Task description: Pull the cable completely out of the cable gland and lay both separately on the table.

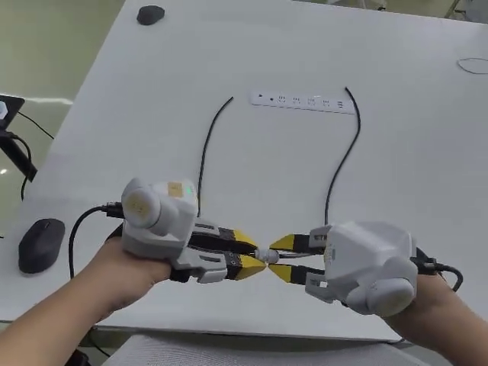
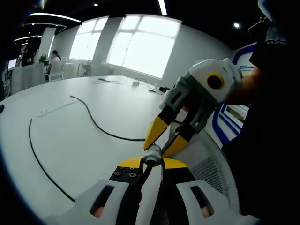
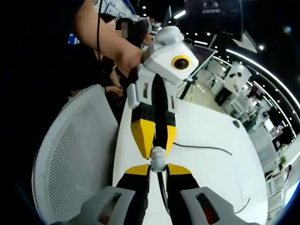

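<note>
**Left gripper** [image 1: 259, 256]: the yellow-tipped jaws are drawn together on the left end of the cable gland [image 2: 152, 154]. The gland is a small, pale grey, rounded plastic fitting with a smooth surface.

**Right gripper** [image 1: 273, 258]: the jaws are narrowed to a slim gap and pinched on the cable [image 3: 162, 187]. The cable is a thin, dark, flexible lead that runs from the gland back between these jaws. Its far end is hidden inside the gripper.

**Position of work:** gland and cable are held in the air over the near edge of the table [image 1: 137, 114], between the two sets of fingertips, which almost meet.

**Governing relation:** the long axis of the cable lies left to right, in line with both pairs of jaws. The cable leaves the gland on its right side. The right gripper is nearer the cable and the left gripper nearer the gland, so a straight pull apart along that axis is judged to be required. The cable is seated in the gland, and neither part is laid down yet.

**Table:** white, smooth and matt.

**Also on the table:**
- Two long black leads [image 1: 204, 152] [image 1: 345, 156], whose near ends pass behind the grippers. Any link to the held cable cannot be told.
- A white power strip [image 1: 305, 101], at the far side.
- A dark computer mouse [image 1: 40, 244], near left.
</note>
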`<state>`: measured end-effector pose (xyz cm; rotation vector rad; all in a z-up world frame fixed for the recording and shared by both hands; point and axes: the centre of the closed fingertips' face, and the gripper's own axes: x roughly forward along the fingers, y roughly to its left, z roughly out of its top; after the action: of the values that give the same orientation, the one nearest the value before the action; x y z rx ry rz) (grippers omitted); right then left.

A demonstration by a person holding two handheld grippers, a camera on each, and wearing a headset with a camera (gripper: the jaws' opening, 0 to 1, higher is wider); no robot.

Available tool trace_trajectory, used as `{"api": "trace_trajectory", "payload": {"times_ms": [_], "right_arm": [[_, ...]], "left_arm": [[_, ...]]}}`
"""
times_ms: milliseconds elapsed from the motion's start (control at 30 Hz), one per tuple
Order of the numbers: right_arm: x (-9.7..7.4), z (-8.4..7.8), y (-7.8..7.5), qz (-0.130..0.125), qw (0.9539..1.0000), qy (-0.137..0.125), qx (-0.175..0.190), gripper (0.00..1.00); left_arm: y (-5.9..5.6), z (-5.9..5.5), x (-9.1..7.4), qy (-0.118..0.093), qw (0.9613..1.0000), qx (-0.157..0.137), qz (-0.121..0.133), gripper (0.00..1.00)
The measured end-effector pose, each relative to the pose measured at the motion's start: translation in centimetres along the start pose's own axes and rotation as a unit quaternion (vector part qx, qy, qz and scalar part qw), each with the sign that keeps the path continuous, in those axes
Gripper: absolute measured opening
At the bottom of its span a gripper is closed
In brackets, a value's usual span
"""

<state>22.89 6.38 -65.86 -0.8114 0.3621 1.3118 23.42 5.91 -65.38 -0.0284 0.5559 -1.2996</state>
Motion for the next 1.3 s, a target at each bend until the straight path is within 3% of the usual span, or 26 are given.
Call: {"api": "trace_trajectory", "payload": {"times_ms": [300, 633, 900, 1300], "right_arm": [[-0.4, 0.0, -1.1, -0.005, 0.9996, -0.006, 0.029, 0.09], [-1.1, -1.3, -1.1, -0.020, 0.9970, 0.012, 0.074, 0.12], [-1.8, -2.9, -2.1, -0.060, 0.9909, 0.033, 0.116, 0.08], [-2.0, -1.7, -3.2, -0.116, 0.9852, 0.016, 0.125, 0.03]], "left_arm": [[0.1, 1.2, 0.2, -0.013, 0.9998, 0.015, 0.003, 0.15], [0.5, 1.4, 0.4, -0.016, 0.9996, 0.021, 0.010, 0.15], [0.5, 1.6, 0.9, -0.018, 0.9991, 0.037, 0.012, 0.15], [0.8, 2.5, 0.7, -0.028, 0.9976, 0.061, 0.020, 0.15]]}}
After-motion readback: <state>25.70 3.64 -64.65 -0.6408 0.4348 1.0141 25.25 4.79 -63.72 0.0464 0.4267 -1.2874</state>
